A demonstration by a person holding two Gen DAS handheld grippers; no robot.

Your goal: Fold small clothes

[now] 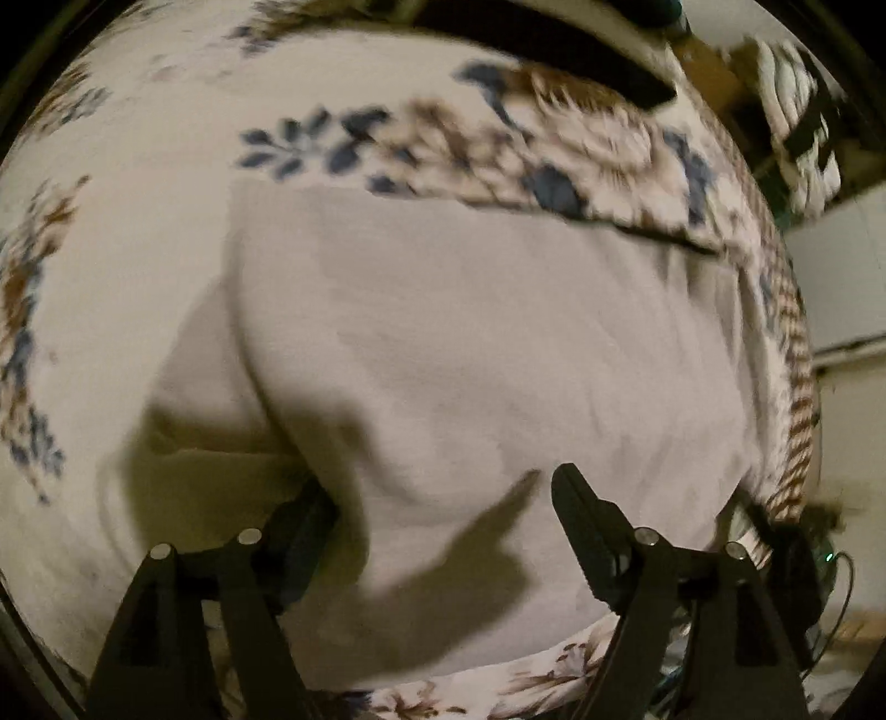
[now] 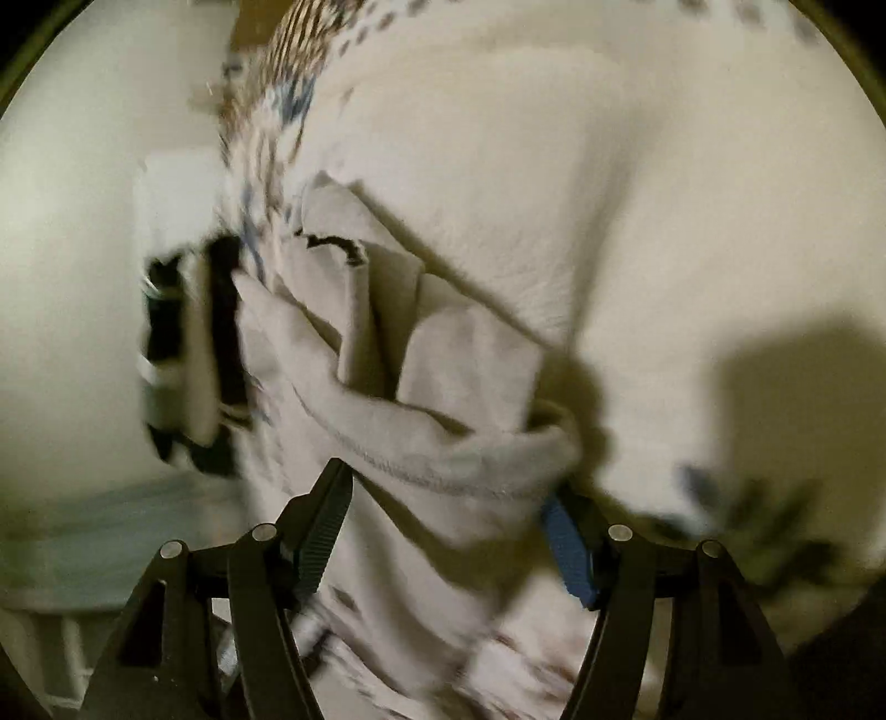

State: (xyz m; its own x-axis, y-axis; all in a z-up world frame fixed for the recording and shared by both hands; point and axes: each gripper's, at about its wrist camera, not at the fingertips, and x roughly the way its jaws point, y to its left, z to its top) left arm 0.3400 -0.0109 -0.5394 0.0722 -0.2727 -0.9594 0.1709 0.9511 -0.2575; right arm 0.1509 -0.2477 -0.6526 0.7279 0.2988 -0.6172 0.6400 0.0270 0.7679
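A pale grey garment (image 1: 470,343) lies spread on a floral bedsheet (image 1: 138,194) and fills the middle of the left wrist view. My left gripper (image 1: 443,487) points down at its near edge with jaws wide apart; a raised fold of the cloth hides part of the left finger. In the right wrist view the same garment (image 2: 387,343) is bunched into folds, and its stitched hem runs across the gap of my right gripper (image 2: 446,484). That gripper's jaws stand apart, the blue pad (image 2: 565,548) off the cloth. Both views are blurred.
The sheet's striped border marks the bed's edge (image 1: 797,421) at the right. A dark strap-like object (image 1: 554,50) lies at the far side. Black-and-white striped fabric (image 2: 188,354) hangs off the bed's edge, with white furniture (image 1: 836,277) beyond it.
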